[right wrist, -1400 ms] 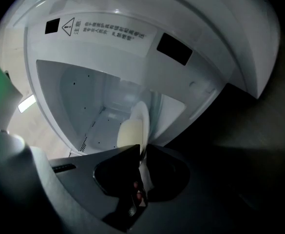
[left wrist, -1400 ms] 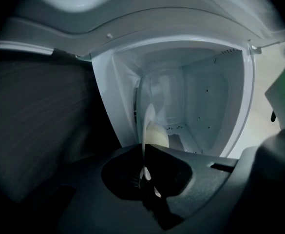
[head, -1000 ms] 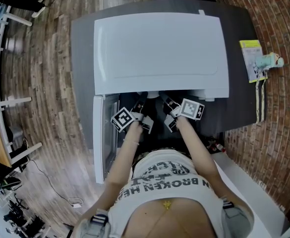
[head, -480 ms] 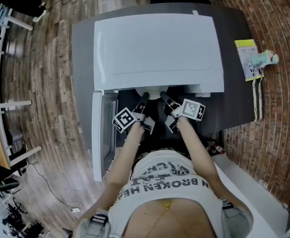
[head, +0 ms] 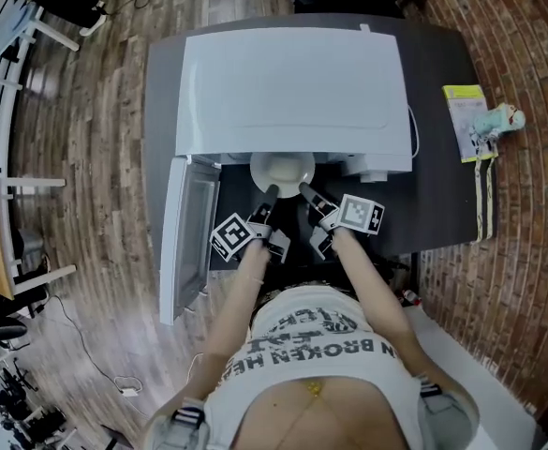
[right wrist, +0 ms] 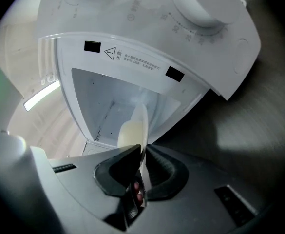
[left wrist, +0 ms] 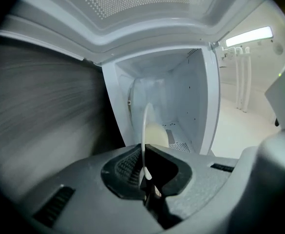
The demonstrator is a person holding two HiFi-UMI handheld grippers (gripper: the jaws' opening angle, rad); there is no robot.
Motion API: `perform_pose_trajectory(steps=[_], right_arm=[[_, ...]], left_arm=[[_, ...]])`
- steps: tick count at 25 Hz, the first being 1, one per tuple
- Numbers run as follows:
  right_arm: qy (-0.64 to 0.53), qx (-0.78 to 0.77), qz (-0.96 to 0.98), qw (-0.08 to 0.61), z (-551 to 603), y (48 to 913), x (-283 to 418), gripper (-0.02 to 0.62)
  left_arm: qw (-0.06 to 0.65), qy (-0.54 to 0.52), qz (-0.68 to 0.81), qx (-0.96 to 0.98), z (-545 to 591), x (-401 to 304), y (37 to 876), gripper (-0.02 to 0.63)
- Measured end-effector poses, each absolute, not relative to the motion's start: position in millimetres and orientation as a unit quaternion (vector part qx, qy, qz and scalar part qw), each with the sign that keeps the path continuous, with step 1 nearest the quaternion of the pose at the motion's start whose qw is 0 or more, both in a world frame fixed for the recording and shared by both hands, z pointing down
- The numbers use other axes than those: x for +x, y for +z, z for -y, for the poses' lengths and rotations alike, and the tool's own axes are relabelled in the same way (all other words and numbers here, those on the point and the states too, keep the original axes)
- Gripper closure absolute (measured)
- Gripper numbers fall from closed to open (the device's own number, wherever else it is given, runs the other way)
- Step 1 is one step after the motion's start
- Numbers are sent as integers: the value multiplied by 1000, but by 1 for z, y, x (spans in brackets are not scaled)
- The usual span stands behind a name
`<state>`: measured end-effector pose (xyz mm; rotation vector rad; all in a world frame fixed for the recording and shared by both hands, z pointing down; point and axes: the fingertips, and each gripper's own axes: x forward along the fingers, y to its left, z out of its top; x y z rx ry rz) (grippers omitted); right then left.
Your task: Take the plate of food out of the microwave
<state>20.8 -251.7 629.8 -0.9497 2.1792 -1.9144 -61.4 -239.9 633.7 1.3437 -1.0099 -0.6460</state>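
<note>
Your left gripper [head: 272, 193] and right gripper [head: 303, 191] each pinch the plate [head: 282, 169] rim, so it exits the microwave [head: 292, 92] level.

The microwave [head: 292, 87] sits on the bench [head: 442, 195], toward its back left. Its door [head: 187, 232] stands open past the bench's front left. The plate [head: 282, 169] lies half inside the microwave's front opening. The left tool [head: 271, 193] grips the plate's left rim and the right tool [head: 303, 191] its right rim. A booklet [head: 467, 120] and a toy [head: 498, 118] lie at the bench's right edge.
</note>
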Motion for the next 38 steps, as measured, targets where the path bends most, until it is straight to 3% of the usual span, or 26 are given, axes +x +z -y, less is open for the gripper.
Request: perform_pose_trajectory(steps=[19,38], right_arm=[[-623,-255,-739,13,200,605,29,565],[-609,-322,-720,88,82,589,6,568]], left_arm=[[595,-336,474,556,177,-50,607,595],[618,-299,427,588,71,-78,596,595]])
